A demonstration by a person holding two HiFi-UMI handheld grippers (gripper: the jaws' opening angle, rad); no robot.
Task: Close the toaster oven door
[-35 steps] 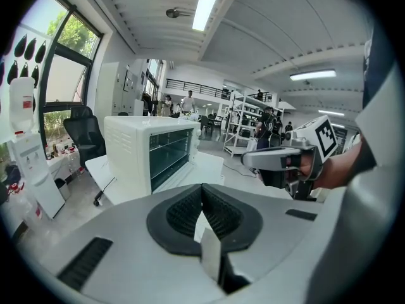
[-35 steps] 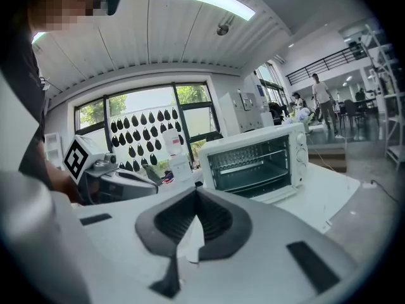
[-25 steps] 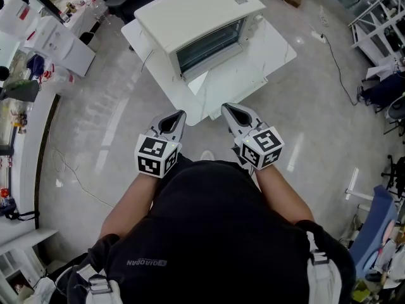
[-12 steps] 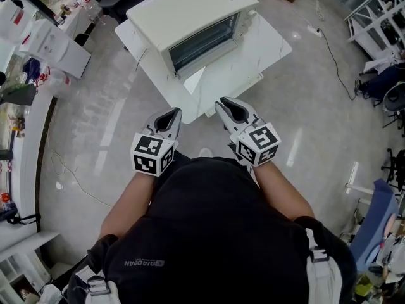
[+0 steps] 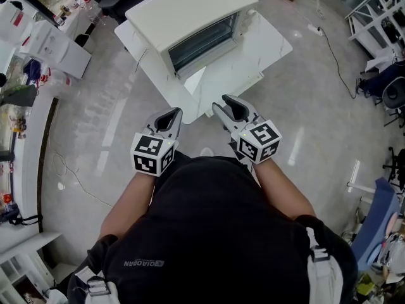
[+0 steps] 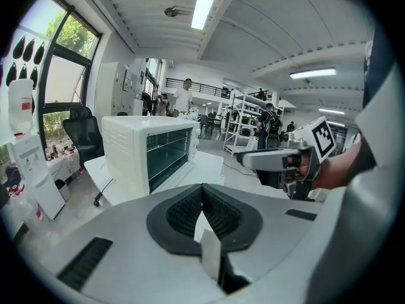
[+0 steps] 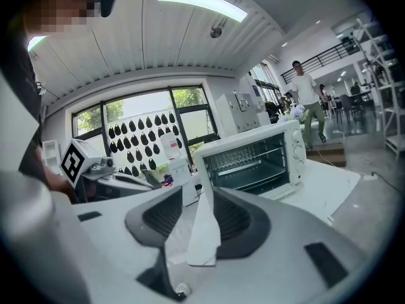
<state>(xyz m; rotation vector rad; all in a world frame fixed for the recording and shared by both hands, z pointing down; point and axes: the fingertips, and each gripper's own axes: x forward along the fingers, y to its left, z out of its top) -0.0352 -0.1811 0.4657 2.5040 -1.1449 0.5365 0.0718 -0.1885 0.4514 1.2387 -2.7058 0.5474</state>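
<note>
The cream-white boxy toaster oven [image 5: 190, 11] sat on a white table [image 5: 269, 43] in the upper middle of the head view. Its glass door [image 5: 195, 80] was dropped open, lying flat toward the bottom of the frame.

Both tongs were lower down around the frame's centre, side by side by the table's near corner. They pointed up at the oven but were apart from the door, touching nothing.

The left tongs [image 5: 169, 118] were clenched, tips together and empty. The right tongs [image 5: 224, 105] had just been opening and stood spread, with nothing between them.

In the right gripper view the oven's open mouth and wire rack showed just above and right of the spread tongs [image 7: 204, 195]. In the left gripper view the oven was upper left of the pinched tongs [image 6: 202, 189].
</note>
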